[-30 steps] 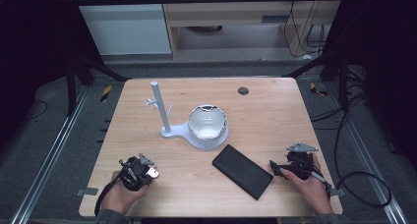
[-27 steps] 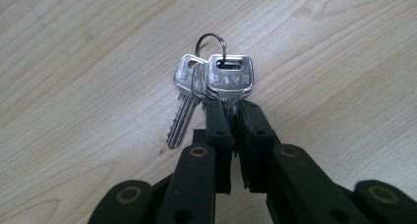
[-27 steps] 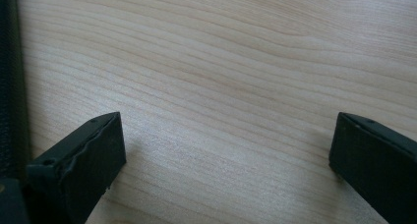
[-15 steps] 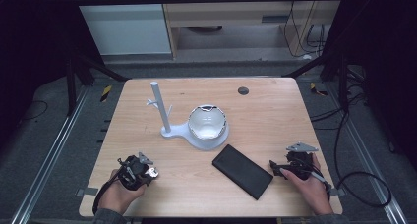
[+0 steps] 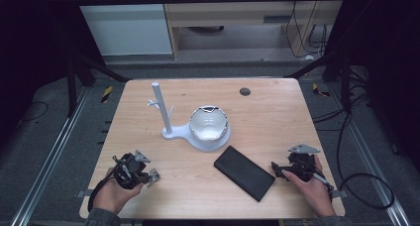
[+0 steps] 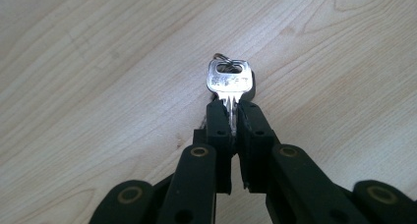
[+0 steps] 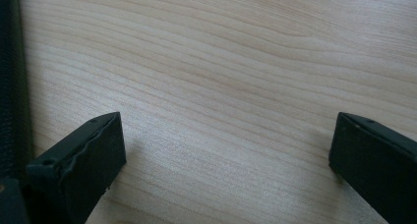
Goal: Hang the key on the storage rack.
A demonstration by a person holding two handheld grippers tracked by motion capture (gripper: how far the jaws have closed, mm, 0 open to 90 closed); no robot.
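My left gripper (image 6: 234,108) is shut on the blade of a silver key (image 6: 227,80) whose head and ring point away over the wood. In the high view that key (image 5: 153,176) sticks out of the left gripper (image 5: 146,175) at the table's front left. A white stand (image 5: 161,109) with small pegs rises mid-table, joined to a white dish (image 5: 210,125) with a shiny inside. A black flat case (image 5: 244,172) lies front right of centre. My right gripper (image 5: 275,169) rests just right of it, open; its jaws stand wide apart over bare wood (image 7: 226,86).
The wooden table (image 5: 267,112) has a small dark round hole (image 5: 244,91) near its far edge. The black case's edge (image 7: 9,76) runs along the left of the right gripper view. Metal frame rails and cables surround the table on the dark floor.
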